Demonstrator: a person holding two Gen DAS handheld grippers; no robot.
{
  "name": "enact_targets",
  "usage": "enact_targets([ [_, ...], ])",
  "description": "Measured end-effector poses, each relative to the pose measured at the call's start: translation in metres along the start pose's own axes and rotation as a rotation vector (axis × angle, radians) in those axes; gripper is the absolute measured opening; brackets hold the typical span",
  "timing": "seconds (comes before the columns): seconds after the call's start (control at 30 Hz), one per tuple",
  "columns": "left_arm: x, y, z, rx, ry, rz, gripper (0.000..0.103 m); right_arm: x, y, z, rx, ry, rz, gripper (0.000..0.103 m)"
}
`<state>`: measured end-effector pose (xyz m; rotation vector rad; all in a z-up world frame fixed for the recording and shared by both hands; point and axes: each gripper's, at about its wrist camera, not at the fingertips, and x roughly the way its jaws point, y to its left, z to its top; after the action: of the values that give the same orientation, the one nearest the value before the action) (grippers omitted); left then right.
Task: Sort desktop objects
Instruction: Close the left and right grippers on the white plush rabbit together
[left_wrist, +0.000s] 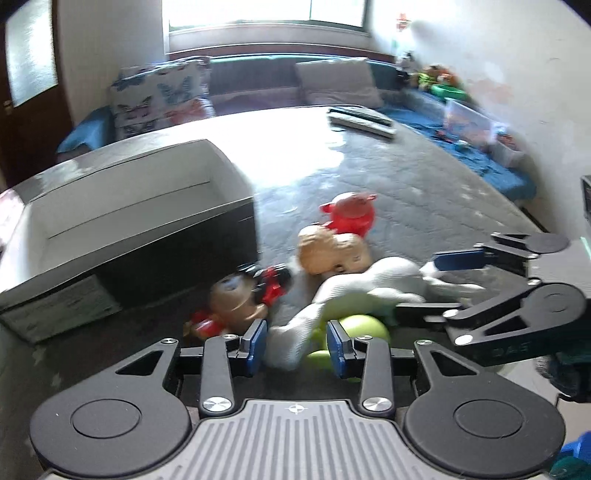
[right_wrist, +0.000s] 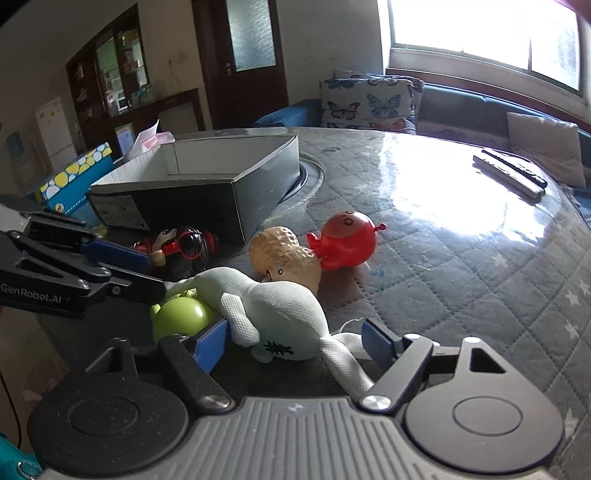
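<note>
While both tools crowd in over the quilted table (right_wrist: 461, 266), the biggest thing on it is the open grey box (right_wrist: 207, 177), sitting at the far left with its dark wall facing the toys. Just in front of that wall, a small heap of playthings lies packed together. Largest of them is a pale cloth doll (right_wrist: 273, 314), sprawled on top of a lime-green toy (right_wrist: 181, 314) and reaching across the near side of the pile. The right gripper (right_wrist: 295, 341) has its blue pads spread wide around the doll's body and limb — not yet closed on it. From the left, the left gripper (left_wrist: 295, 338) stands parted too, the doll's other end lying between its pads, though blur hides any contact. Behind the doll a tan peanut figure (right_wrist: 284, 258) touches a red round toy (right_wrist: 347, 240), and a little figure with red headphones (right_wrist: 184, 243) lies nearest the box.
</note>
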<state>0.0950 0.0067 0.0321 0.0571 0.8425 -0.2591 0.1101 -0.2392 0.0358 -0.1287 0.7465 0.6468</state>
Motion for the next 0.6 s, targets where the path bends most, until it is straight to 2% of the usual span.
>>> enact_targets([
  [0.2, 0.018, -0.004, 0.011, 0.028, 0.024, -0.048, 0.038, 0.007, -0.001, 0.004, -0.041, 0.017, 0.022, 0.074],
  [0.27, 0.024, -0.003, 0.014, 0.030, 0.038, -0.062, 0.038, 0.009, -0.001, 0.006, -0.055, 0.023, 0.039, 0.069],
  [0.4, 0.036, -0.003, 0.018, 0.035, 0.065, -0.091, 0.038, 0.013, 0.001, 0.005, -0.080, 0.038, 0.044, 0.067],
  [0.47, 0.041, -0.003, 0.019, 0.038, 0.074, -0.104, 0.038, 0.015, 0.001, 0.005, -0.084, 0.042, 0.042, 0.061],
  [0.6, 0.044, -0.003, 0.017, 0.043, 0.062, -0.114, 0.029, 0.017, 0.001, 0.004, -0.084, 0.045, 0.039, 0.053],
])
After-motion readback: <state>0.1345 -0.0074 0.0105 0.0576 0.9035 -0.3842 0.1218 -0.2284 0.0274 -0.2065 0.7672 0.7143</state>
